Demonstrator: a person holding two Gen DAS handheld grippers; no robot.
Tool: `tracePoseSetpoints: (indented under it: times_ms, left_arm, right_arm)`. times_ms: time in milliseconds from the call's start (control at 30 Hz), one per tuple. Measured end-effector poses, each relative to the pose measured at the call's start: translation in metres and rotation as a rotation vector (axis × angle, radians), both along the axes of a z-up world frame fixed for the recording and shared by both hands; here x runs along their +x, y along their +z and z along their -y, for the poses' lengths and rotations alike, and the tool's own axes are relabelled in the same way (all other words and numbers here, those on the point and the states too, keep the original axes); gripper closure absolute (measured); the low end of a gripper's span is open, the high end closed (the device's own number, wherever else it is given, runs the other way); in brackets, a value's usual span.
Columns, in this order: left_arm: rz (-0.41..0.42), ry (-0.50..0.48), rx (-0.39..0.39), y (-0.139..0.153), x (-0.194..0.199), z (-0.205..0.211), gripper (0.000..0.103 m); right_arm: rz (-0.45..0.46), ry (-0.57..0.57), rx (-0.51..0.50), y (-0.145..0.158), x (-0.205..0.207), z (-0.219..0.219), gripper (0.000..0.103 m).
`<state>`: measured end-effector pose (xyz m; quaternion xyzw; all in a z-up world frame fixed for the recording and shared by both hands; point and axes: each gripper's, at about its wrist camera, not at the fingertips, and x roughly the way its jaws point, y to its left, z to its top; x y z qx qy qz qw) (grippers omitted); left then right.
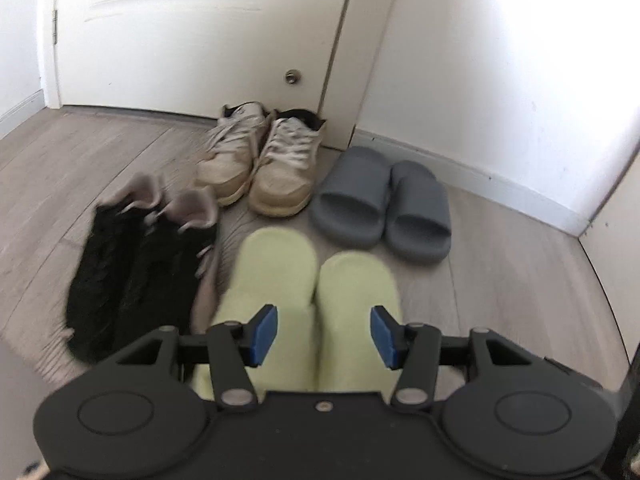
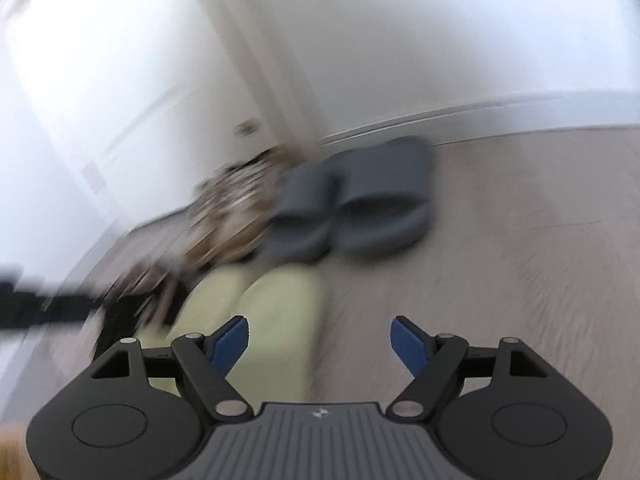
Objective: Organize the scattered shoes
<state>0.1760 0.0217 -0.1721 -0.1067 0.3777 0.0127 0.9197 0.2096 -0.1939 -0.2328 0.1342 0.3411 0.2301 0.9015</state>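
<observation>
Shoes are lying in pairs near the door (image 1: 200, 32), long ways toward it: green slippers (image 1: 312, 280), gray slides (image 1: 380, 200), tan sneakers (image 1: 256, 160). Left gripper (image 1: 324, 334) and right gripper (image 2: 320, 346) are hanging open, holding nothing.

Bright, even daylight; fisheye corners dark; right wrist view heavily motion-blurred, left wrist view mildly.

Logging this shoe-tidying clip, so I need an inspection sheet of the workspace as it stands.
Surface: wood-look floor, bare around the shoes.
Job's things: beige sneakers, grey slides, black shoes, green slippers, each paired side by side.
Clutter: nothing seen.
Grippers: left hand-held gripper and right hand-held gripper open, empty.
Cables: nothing seen.
Surroundings: white door, walls, baseboard.
</observation>
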Motion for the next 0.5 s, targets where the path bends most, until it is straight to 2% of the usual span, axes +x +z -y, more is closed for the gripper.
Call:
tracePoseSetpoints:
  times_ms: [67,233,367,500]
  left_arm:
    - [0.005,0.001,0.016,0.000,-0.011,-0.005,0.051]
    - [0.076,0.076,-0.025,0.011,-0.036,-0.038,0.050]
    - [0.117,0.153,-0.027,0.017,-0.050,-0.067,0.050]
    - [0.165,0.201,0.031,0.022,-0.046,-0.102,0.050]
  right_arm:
    - [0.006,0.059,-0.050,0.002,-0.031,-0.019,0.026]
    - [0.086,0.113,-0.168,0.023,-0.048,-0.051,0.029]
    - [0.084,0.077,-0.192,0.030,-0.040,-0.063,0.031]
    - [0.052,0.030,-0.145,0.035,-0.011,-0.085,0.032]
